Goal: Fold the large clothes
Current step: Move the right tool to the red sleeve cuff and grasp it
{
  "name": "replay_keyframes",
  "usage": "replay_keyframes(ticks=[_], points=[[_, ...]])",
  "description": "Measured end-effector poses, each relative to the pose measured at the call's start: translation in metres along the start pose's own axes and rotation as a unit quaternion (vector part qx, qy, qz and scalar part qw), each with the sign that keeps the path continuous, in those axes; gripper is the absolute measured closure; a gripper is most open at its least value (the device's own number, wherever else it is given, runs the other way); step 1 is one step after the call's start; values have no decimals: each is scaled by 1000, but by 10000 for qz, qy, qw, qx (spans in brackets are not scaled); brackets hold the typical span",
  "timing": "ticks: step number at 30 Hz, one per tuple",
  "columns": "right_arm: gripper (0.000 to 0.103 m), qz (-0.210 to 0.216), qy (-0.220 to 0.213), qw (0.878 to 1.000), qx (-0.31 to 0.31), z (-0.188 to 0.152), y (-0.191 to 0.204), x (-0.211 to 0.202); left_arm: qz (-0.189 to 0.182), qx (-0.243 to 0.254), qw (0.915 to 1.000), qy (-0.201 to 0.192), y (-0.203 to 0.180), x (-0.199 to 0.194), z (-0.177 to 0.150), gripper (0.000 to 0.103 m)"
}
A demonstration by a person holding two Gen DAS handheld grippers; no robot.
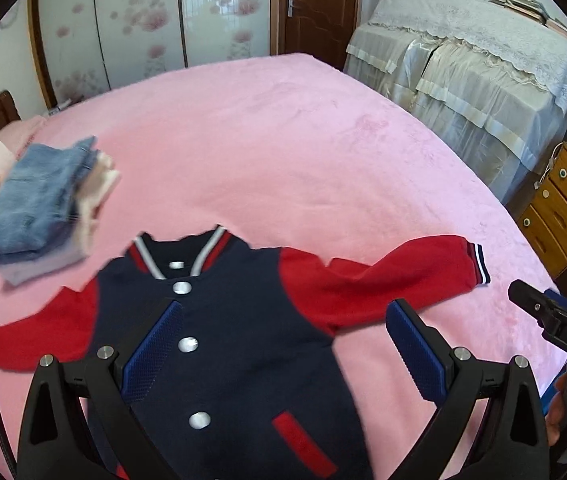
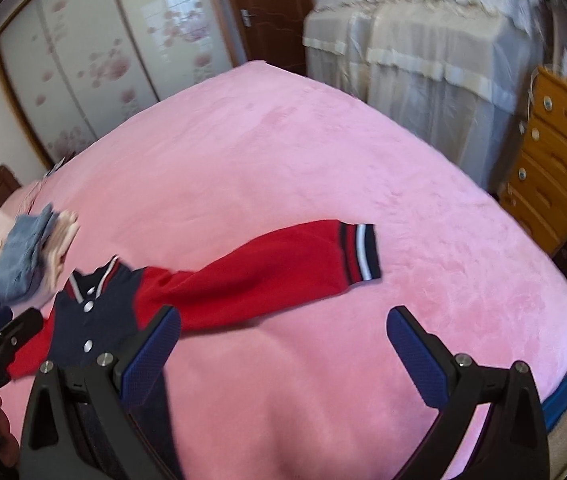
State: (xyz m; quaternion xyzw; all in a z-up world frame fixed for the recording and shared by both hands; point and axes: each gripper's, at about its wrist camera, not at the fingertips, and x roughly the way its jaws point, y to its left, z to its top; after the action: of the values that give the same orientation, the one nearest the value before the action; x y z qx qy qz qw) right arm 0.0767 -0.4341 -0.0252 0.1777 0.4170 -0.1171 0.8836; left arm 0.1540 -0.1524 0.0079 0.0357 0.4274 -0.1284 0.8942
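Nearest you, your left gripper [image 1: 283,352] hangs with its jaws wide apart over the buttoned front of the navy and red jacket [image 1: 243,340], and your right gripper [image 2: 283,356] gapes empty over bare pink bed [image 2: 283,160] just beside its outstretched sleeve [image 2: 267,268], likely the first fold. The jacket lies flat, front up, but its hem is cut off below. Farther back, the folded stack [image 1: 39,204] is blurred.

We've got a pink blanket [image 1: 283,152] covering the whole bed, with floral sliding wardrobe doors [image 1: 143,28] and a brown wooden door [image 1: 317,8] at the back. Off to the side we see furniture draped in cream lace covers [image 1: 475,64] and a yellowish wooden drawer chest [image 1: 563,208].
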Motion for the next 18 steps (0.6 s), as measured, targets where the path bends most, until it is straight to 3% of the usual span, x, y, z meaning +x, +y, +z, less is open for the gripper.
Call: replay_keyframes(ticks=[6, 10, 16, 18], points=[[12, 173, 375, 9976, 557, -1, -45, 51, 118, -37, 9999, -60, -13, 49, 4, 3], [18, 283, 610, 9938, 885, -6, -63, 81, 131, -203, 9995, 204, -12, 84, 5, 3], [24, 606, 490, 9860, 1473, -6, -81, 105, 182, -280, 9982, 505, -13, 123, -1, 3], [31, 631, 454, 9850, 1542, -3, -82, 110, 146, -282, 9979, 569, -13, 131, -4, 3]])
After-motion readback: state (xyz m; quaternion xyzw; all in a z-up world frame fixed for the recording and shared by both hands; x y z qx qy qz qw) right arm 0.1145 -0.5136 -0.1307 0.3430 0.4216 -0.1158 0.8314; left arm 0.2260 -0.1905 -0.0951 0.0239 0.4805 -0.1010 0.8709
